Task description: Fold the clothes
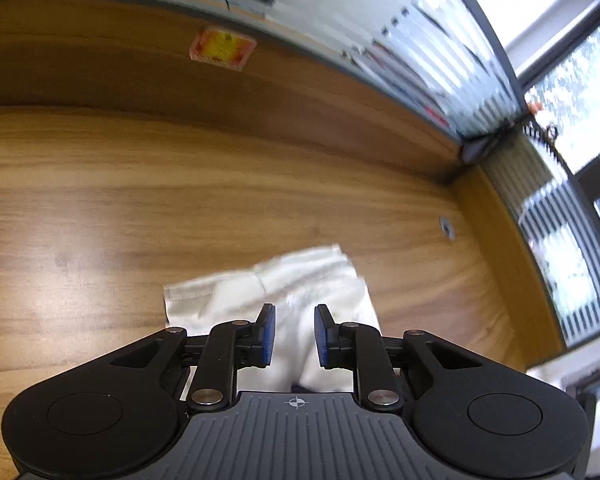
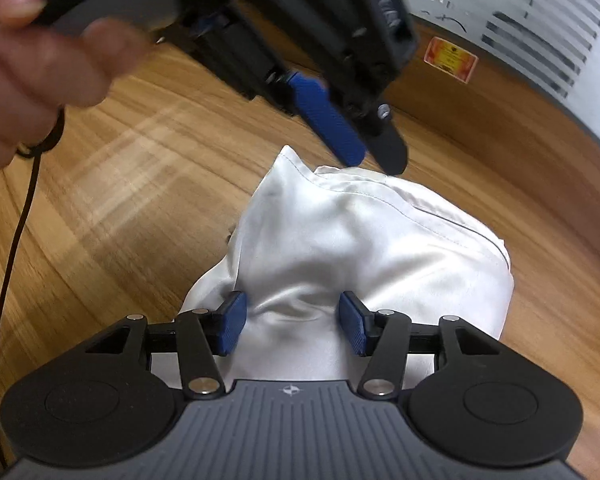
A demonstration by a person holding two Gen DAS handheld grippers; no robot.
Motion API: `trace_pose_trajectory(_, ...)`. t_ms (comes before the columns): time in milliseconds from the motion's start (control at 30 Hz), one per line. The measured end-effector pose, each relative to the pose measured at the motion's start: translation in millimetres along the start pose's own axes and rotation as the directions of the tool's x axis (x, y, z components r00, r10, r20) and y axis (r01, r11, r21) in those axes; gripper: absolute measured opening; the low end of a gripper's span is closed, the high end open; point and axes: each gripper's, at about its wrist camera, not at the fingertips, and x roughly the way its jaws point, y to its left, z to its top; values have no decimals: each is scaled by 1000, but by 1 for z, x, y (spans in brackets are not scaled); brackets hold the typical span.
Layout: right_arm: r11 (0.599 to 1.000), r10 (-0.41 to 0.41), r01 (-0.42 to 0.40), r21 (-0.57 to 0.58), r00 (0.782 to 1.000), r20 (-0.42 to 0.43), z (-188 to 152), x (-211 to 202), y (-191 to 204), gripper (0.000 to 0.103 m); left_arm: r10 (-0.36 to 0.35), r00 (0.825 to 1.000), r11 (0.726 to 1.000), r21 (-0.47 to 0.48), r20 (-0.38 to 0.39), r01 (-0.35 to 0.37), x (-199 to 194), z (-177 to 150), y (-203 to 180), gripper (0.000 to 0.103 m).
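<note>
A white satin garment (image 2: 360, 240) lies folded into a compact bundle on the wooden table (image 2: 112, 208). My right gripper (image 2: 293, 326) stands open over its near end. The cloth bulges up between the blue pads (image 2: 232, 326), and I cannot see them pinching it. My left gripper (image 2: 376, 156) hangs just above the bundle's far edge, tilted down and clear of the cloth. In the left wrist view the left gripper (image 1: 295, 332) shows a narrow gap with nothing in it, and the garment (image 1: 320, 276) lies beyond and below its fingers.
A person's hand (image 2: 32, 72) holds the left gripper, and a black cable (image 2: 12, 248) hangs from it. A wooden back panel with an orange sticker (image 1: 223, 48) and a side panel (image 1: 500, 264) enclose the table (image 1: 140, 200). Frosted glass rises above them.
</note>
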Motion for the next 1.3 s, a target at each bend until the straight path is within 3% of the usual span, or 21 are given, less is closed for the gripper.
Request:
trace_pose_trajectory(167, 1000, 10, -10, -24, 1000, -6, 3, 0, 1, 59, 125, 988, 992, 33, -96, -122, 24, -5, 5, 19)
trace_pose_trajectory(300, 999, 32, -32, 1, 999, 18, 3, -16, -4, 58, 151, 984, 986, -59, -97, -157, 31, -4, 22, 20)
trace_pose_trajectory(500, 993, -18, 9, 119, 997, 81, 5, -50, -42, 58, 154, 983, 984, -68, -104, -162, 33, -8, 27, 20)
trace_pose_trajectory(633, 966, -53, 38, 257, 997, 51, 4, -49, -82, 58, 159, 982, 983, -75, -103, -167, 36, -7, 29, 20)
trace_pose_trajectory(767, 937, -32, 27, 350, 999, 8, 1, -31, -105, 55, 158, 982, 983, -77, -105, -166, 37, -6, 30, 21)
trace_pose_trajectory(1000, 942, -11, 18, 334, 1000, -23, -6, 3, -106, 51, 176, 978, 982, -43, -110, -182, 39, -5, 28, 21)
trace_pose_trajectory(1300, 950, -31, 27, 310, 999, 7, -8, -47, -89, 50, 186, 975, 981, -33, -118, -191, 42, -3, 28, 26)
